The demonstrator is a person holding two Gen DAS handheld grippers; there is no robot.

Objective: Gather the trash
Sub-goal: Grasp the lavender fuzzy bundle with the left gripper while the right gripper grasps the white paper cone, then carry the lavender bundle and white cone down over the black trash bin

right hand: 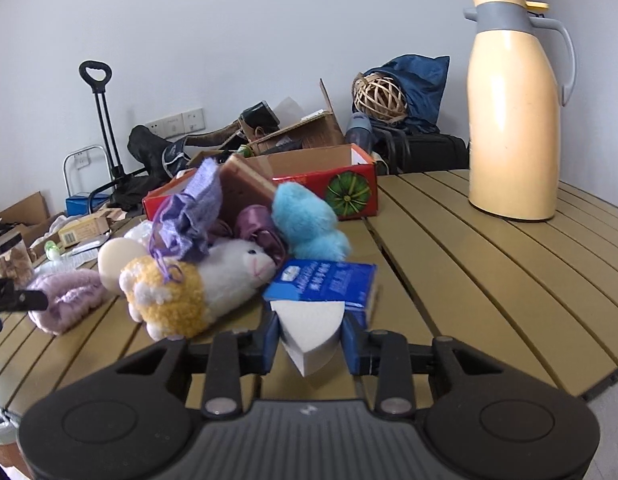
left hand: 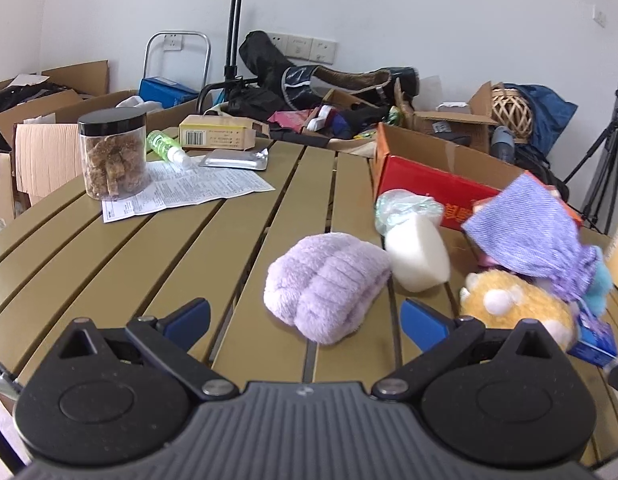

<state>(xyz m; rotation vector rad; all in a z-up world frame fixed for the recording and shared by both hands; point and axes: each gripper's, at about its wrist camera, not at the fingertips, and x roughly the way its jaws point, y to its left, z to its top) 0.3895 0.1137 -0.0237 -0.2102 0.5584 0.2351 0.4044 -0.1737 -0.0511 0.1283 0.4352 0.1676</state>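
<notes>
Right claw [right hand: 309,340] is closed on a white wedge-shaped foam piece [right hand: 309,330], held clear above the slatted table [right hand: 489,280], just in front of a blue carton [right hand: 325,282]. Left claw [left hand: 305,320] stands open and empty, low over the table, with a lilac fluffy cloth [left hand: 329,284] just ahead between its blue pads. Progress is judged early: 1 item is in hand, none is seen deposited. The red cardboard box [right hand: 349,192] at the far edge of the pile is the likely receptacle, though its interior is not visible. Still on the table: a white sponge block [left hand: 419,256], a crumpled plastic wrapper [left hand: 405,206], plush toys [right hand: 197,288], a purple drawstring pouch [right hand: 197,212], and a printed leaflet [left hand: 189,192] under a snack jar [left hand: 113,154].
</notes>
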